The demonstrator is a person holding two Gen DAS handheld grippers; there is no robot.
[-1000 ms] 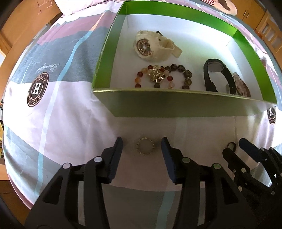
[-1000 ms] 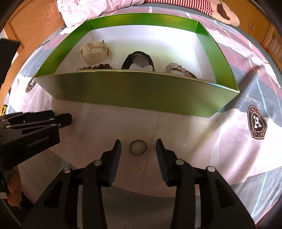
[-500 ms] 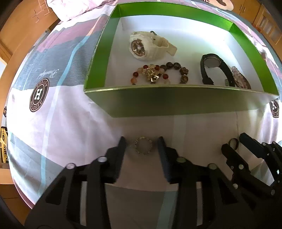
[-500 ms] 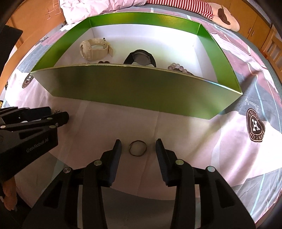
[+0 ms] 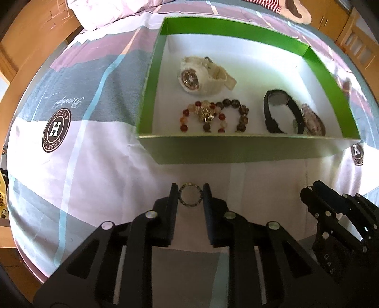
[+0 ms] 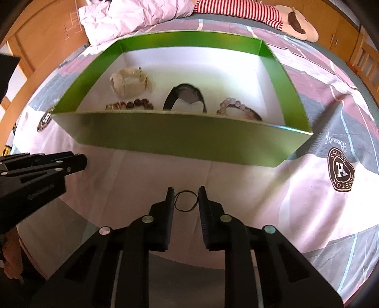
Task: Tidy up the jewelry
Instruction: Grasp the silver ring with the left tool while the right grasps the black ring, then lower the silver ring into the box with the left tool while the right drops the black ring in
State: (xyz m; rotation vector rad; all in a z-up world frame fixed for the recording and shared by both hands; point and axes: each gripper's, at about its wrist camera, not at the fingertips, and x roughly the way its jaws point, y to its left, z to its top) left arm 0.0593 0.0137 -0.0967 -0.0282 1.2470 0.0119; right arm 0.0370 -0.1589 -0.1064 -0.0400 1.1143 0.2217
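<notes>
A small beaded ring (image 5: 190,195) lies on the bedspread in front of the green box (image 5: 236,151). My left gripper (image 5: 190,193) straddles it, jaws closing, and both pads touch its sides. A thin black loop (image 6: 186,201) sits between the fingers of my right gripper (image 6: 185,196), whose jaws are also closing with the pads against the loop. Inside the box (image 6: 177,137) lie a white watch (image 5: 201,78), a brown-and-red bead bracelet (image 5: 213,116), a black watch (image 5: 279,111) and a pink bead bracelet (image 5: 312,120).
The box stands on a pink, grey and white bedspread with round logos (image 5: 56,129). A crumpled white duvet (image 6: 132,16) and a striped plush toy (image 6: 260,11) lie beyond it. Wooden cupboards (image 6: 338,28) border the bed. The two grippers sit side by side.
Both grippers' jaws have narrowed from well apart to touching the ring and the loop. Neither hand has shifted much.
</notes>
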